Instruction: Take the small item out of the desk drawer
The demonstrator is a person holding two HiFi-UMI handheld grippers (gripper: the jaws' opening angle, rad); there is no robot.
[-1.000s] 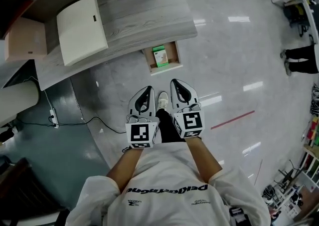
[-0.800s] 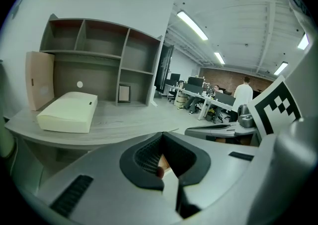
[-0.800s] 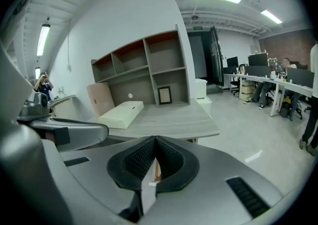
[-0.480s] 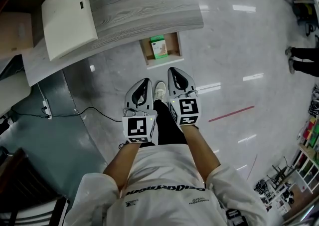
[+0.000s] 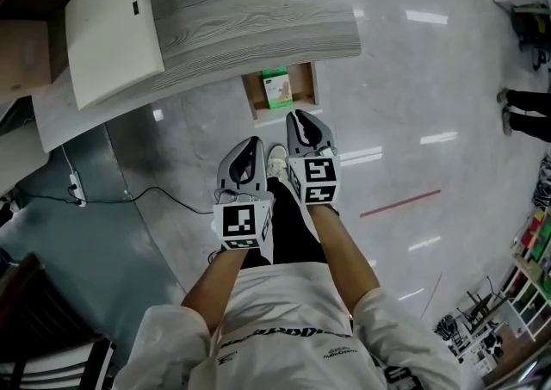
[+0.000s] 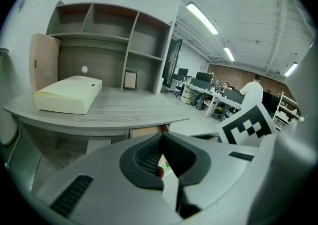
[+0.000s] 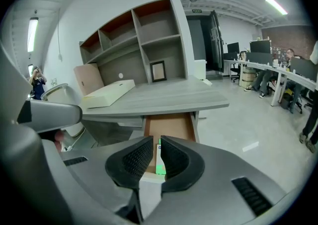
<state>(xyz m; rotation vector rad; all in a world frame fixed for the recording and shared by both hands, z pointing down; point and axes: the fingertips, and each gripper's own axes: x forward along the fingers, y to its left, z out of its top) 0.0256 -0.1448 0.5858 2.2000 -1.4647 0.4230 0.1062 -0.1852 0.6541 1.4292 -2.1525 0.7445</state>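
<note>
scene: seen from above, a person stands on a glossy grey floor (image 5: 413,121) before a grey wood-grain desk (image 5: 250,9), holding a two-jaw gripper in each hand.
task's thing: a small green and white box (image 5: 275,87) lies flat in the open drawer (image 5: 301,85) under the desk's front edge, towards the drawer's left side, with nothing on top of it.
left gripper (image 6: 161,137): jaw tips are together with nothing between them; it is held over the floor, short of the drawer.
right gripper (image 7: 158,143): jaws are opening, with a narrow slit between the pads, and it is empty. the box shows through the slit but lies ahead of it. this gripper is the nearer one, its tips close to the drawer's front.
handling: it looks like a thin cardboard packet, so probably light, stiff along its edges, easy to dent on its broad face and a little slippery.
where to hold: likely across the two long edges, coming down from above; the left drawer wall is near, so room there may be tight.
writing: the print on the box is too small to read, and the lettering on the white shirt (image 5: 284,328) is upside down and illegible. the gripper cubes carry black and white square markers, no words.
also on desk: a flat white box (image 5: 112,31).
</note>
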